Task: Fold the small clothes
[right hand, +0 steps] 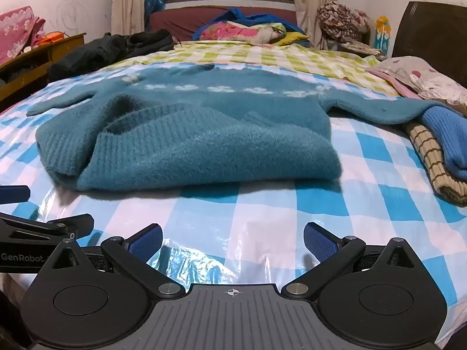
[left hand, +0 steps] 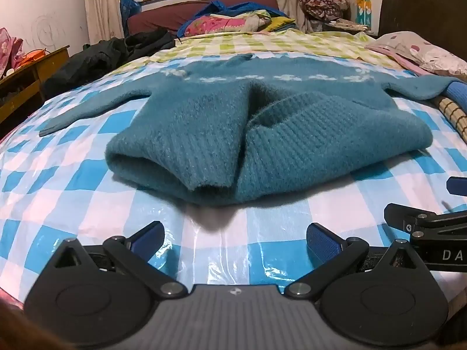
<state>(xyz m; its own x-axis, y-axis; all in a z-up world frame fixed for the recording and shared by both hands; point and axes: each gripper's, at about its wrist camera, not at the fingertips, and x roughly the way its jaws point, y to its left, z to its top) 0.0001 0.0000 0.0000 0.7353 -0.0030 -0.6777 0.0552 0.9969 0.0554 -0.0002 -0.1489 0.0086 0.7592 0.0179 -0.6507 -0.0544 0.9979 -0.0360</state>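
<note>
A teal knit sweater (left hand: 262, 134) with a band of white flowers lies on the blue-and-white checked bed cover (left hand: 73, 180). Its lower part is folded up toward me, and both sleeves spread out to the sides. It also shows in the right wrist view (right hand: 204, 145). My left gripper (left hand: 235, 240) is open and empty, a little short of the sweater's near fold. My right gripper (right hand: 233, 240) is open and empty, in front of the sweater's right part. Each gripper shows at the edge of the other's view.
A blue knit garment (right hand: 443, 134) and a beige striped one (right hand: 429, 157) lie at the right by the sleeve. Black clothes (right hand: 111, 46) lie far left. A pillow (right hand: 423, 78) is far right, colourful bedding (right hand: 242, 32) at the back, a wooden cabinet (left hand: 26, 81) at left.
</note>
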